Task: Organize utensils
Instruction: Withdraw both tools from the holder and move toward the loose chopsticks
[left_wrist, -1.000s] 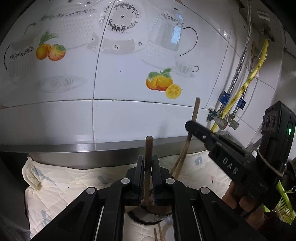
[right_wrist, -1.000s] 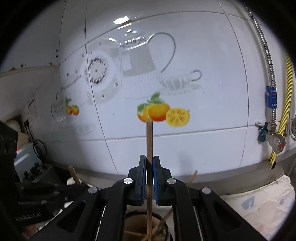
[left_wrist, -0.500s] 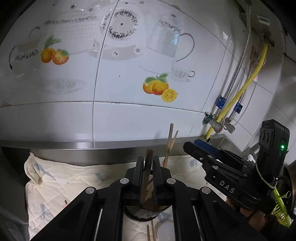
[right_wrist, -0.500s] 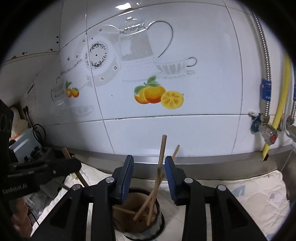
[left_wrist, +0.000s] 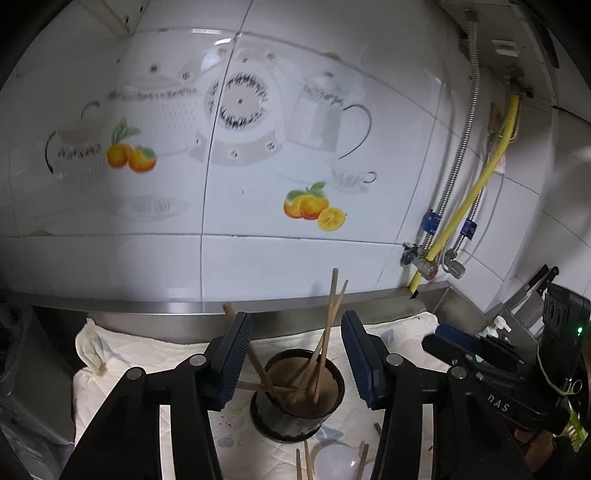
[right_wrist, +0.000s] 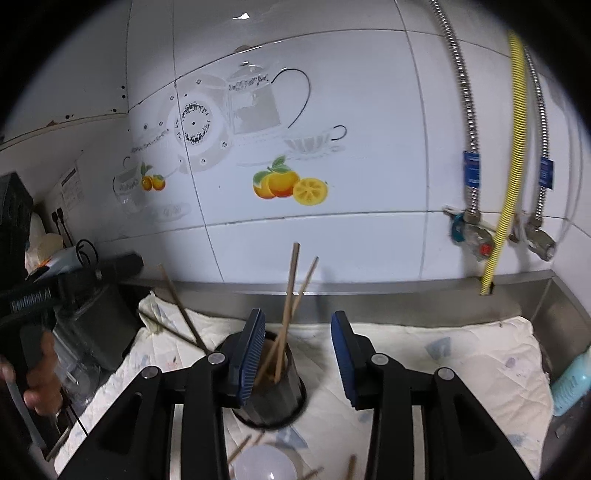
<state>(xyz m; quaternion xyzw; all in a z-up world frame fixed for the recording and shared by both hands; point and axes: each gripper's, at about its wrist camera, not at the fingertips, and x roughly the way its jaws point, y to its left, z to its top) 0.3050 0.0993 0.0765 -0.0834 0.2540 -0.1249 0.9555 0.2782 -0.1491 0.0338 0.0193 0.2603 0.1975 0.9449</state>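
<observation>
A dark round holder (left_wrist: 295, 413) stands on a white cloth (left_wrist: 155, 365) and holds several wooden chopsticks (left_wrist: 327, 332). My left gripper (left_wrist: 295, 354) is open and empty, hovering just above the holder. The holder also shows in the right wrist view (right_wrist: 273, 395) with chopsticks (right_wrist: 288, 302) leaning in it. My right gripper (right_wrist: 298, 358) is open and empty, just above and right of the holder. Loose chopsticks (left_wrist: 306, 461) and a white spoon (left_wrist: 332, 461) lie on the cloth in front of the holder.
A tiled wall with fruit decals (left_wrist: 314, 206) rises behind a steel ledge (left_wrist: 147, 306). Pipes and a yellow hose (left_wrist: 469, 206) hang at the right. A pale blue bottle (right_wrist: 570, 384) stands at the right. The other gripper (left_wrist: 491, 365) shows at the right in the left wrist view.
Both grippers opened and let their chopsticks drop into the holder. Both have pulled back and up from it.
</observation>
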